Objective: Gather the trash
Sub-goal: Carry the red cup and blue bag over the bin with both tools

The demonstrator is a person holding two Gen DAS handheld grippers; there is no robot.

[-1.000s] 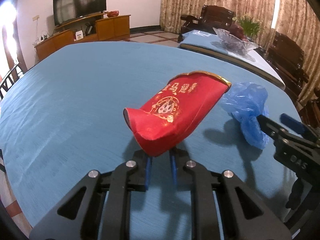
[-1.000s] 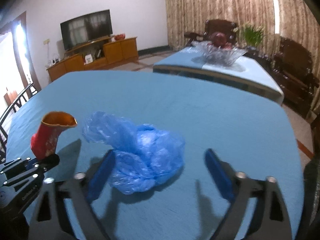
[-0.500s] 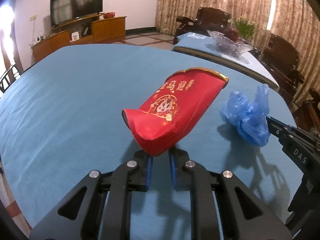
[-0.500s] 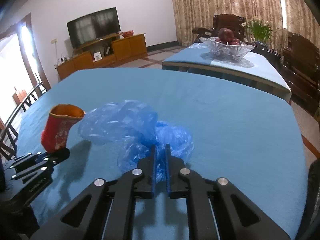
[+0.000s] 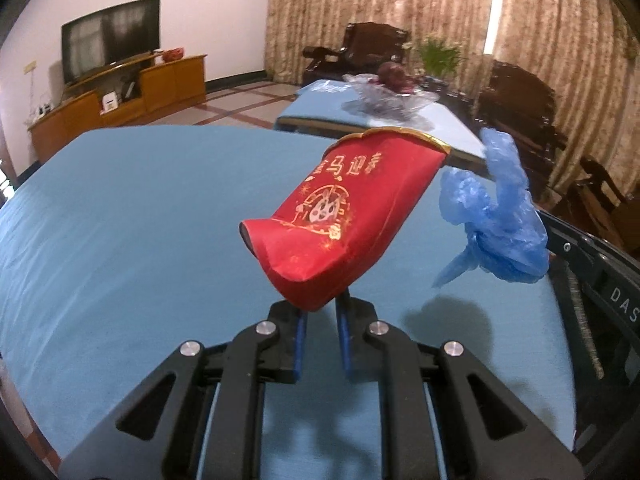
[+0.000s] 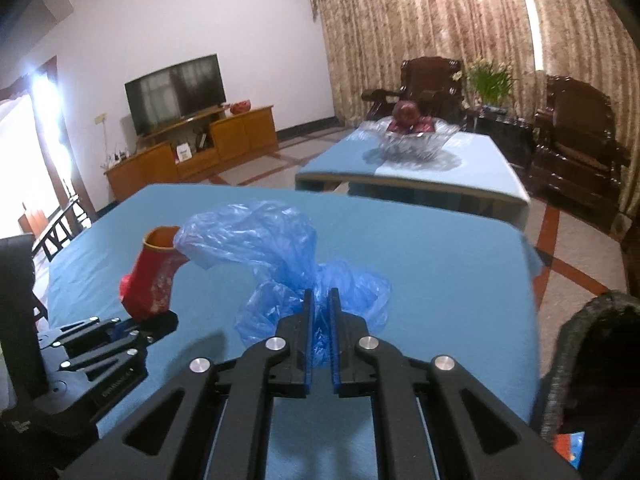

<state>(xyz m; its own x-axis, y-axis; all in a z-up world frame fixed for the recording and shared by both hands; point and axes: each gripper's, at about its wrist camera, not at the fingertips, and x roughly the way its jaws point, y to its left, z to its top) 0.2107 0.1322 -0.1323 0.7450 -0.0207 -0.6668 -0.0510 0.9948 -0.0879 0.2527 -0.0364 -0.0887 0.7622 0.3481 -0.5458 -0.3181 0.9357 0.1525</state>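
My left gripper [image 5: 321, 312] is shut on a crumpled red paper cup [image 5: 344, 216] with gold print and holds it tilted, above the blue table [image 5: 120, 216]. The cup also shows in the right wrist view [image 6: 154, 276], with the left gripper [image 6: 156, 326] below it. My right gripper [image 6: 321, 300] is shut on a crumpled blue plastic bag [image 6: 280, 248] and holds it off the table. The bag [image 5: 496, 220] hangs at the right of the left wrist view, just right of the cup.
A second blue-topped table [image 6: 460, 164] with a glass fruit bowl [image 6: 412, 140] stands beyond. Dark wooden armchairs [image 6: 576, 152] line the curtained wall. A TV [image 6: 176, 94] on a wooden cabinet is far left. A dark bin rim [image 6: 592, 364] sits at lower right.
My right gripper closed on the blue bag and lifted it off the table. My left gripper has risen with the red cup still in it.
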